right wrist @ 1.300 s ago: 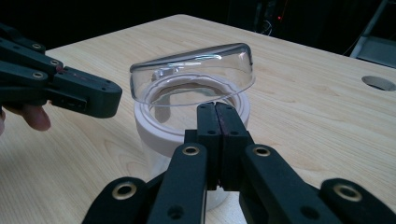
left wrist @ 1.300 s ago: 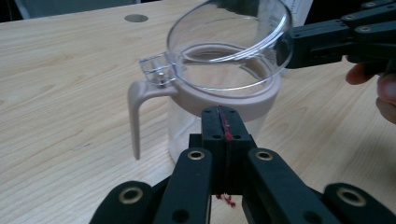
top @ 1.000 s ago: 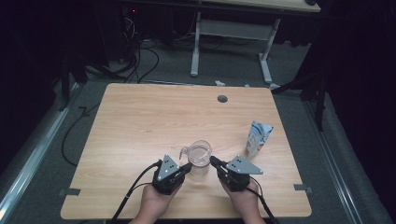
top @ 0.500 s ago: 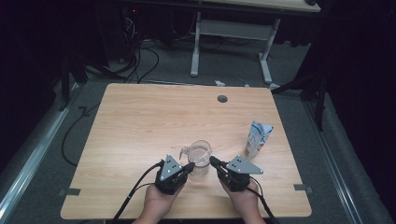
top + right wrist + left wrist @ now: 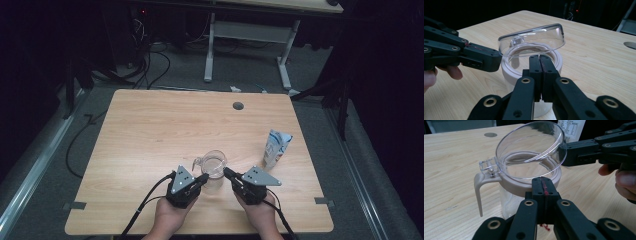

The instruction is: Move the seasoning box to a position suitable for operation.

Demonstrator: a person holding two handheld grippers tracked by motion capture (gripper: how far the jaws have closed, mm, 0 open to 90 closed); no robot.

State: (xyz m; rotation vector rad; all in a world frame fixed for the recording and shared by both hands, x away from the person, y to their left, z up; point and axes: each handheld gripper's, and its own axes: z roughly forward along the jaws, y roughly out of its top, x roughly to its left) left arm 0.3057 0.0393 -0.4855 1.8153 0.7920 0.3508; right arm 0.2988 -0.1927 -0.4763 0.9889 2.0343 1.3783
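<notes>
A clear jug (image 5: pixel 214 167) with a beige rim (image 5: pixel 524 186) and handle stands near the table's front edge. Its clear hinged lid (image 5: pixel 531 147) is tilted up. My left gripper (image 5: pixel 203 177) is shut with nothing between its jaws, and its tip (image 5: pixel 543 182) rests against the beige rim. From the other side my right gripper (image 5: pixel 228 173) is also shut and empty, with its tip (image 5: pixel 565 153) touching the raised lid's edge. In the right gripper view its own jaws (image 5: pixel 539 60) point at the rim, and the left gripper (image 5: pixel 496 58) meets the lid's lower edge.
A small blue and white carton (image 5: pixel 276 147) stands upright to the right of the jug. A round cable hole (image 5: pixel 238 105) sits near the wooden table's (image 5: pixel 150 130) far edge. Cables and a desk frame lie on the floor beyond.
</notes>
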